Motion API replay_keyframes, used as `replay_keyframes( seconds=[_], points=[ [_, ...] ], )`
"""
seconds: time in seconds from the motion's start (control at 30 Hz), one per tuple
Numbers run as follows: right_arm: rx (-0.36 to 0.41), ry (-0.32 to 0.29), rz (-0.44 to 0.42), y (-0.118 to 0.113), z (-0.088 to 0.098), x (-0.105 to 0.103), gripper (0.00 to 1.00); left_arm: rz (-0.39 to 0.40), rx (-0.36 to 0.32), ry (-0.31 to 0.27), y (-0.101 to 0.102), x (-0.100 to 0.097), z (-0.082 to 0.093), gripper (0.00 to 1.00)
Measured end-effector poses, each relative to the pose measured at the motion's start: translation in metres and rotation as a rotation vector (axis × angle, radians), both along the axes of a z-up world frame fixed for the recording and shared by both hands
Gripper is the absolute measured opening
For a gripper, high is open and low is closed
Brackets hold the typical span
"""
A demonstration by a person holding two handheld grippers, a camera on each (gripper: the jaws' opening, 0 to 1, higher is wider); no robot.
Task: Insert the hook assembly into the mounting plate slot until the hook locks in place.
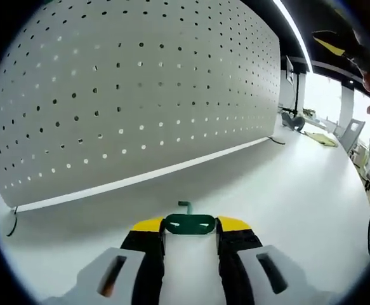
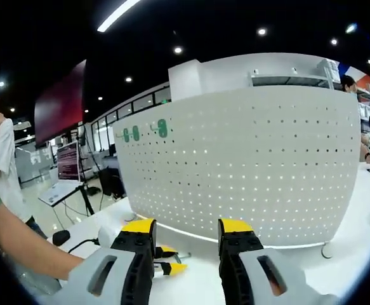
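In the left gripper view the left hand-held gripper (image 1: 190, 223) has its yellow-tipped jaws closed onto a small green hook assembly (image 1: 188, 223), which sits pinched between the tips with its hook stem rising toward 12 o'clock. It is held above the white desk (image 1: 286, 184), well short of the white pegboard (image 1: 134, 89) standing on the desk across the view from 9 to 2 o'clock, so nothing has gone into a slot here. In the right gripper view the right hand-held gripper (image 2: 188, 232) stands with its jaws apart and nothing between them, facing the same pegboard (image 2: 248, 165). Three green pieces (image 2: 162, 128) already hang on the board near its upper edge at about 11 o'clock; whether any is the mounting plate is too small to tell. By my reading the pickup is done, and the approach, insertion and locking all remain.
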State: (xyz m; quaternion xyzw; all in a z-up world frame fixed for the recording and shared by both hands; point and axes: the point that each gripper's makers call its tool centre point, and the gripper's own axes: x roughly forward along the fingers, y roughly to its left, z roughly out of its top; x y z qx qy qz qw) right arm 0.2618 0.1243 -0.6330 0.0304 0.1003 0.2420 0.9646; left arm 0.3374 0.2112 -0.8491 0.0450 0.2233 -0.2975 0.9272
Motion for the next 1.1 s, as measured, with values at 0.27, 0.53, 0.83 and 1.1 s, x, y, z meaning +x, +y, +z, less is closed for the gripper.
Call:
replay_keyframes(
  seconds=[0.27, 0.53, 0.83, 1.1],
  points=[
    [-0.001, 0.003, 0.000, 0.000, -0.002, 0.002, 0.40, 0.004, -0.008, -0.003, 0.001, 0.001, 0.001, 0.31],
    [0.000, 0.007, 0.007, 0.002, -0.004, 0.003, 0.40, -0.002, -0.005, -0.012, 0.003, -0.002, 0.002, 0.31],
    [-0.001, 0.008, 0.016, 0.005, -0.003, 0.003, 0.39, -0.021, -0.003, -0.038, 0.005, -0.009, 0.012, 0.31],
    [0.001, 0.005, 0.026, 0.007, 0.001, 0.002, 0.39, -0.038, -0.026, -0.108, 0.008, -0.020, 0.045, 0.31]
  ],
)
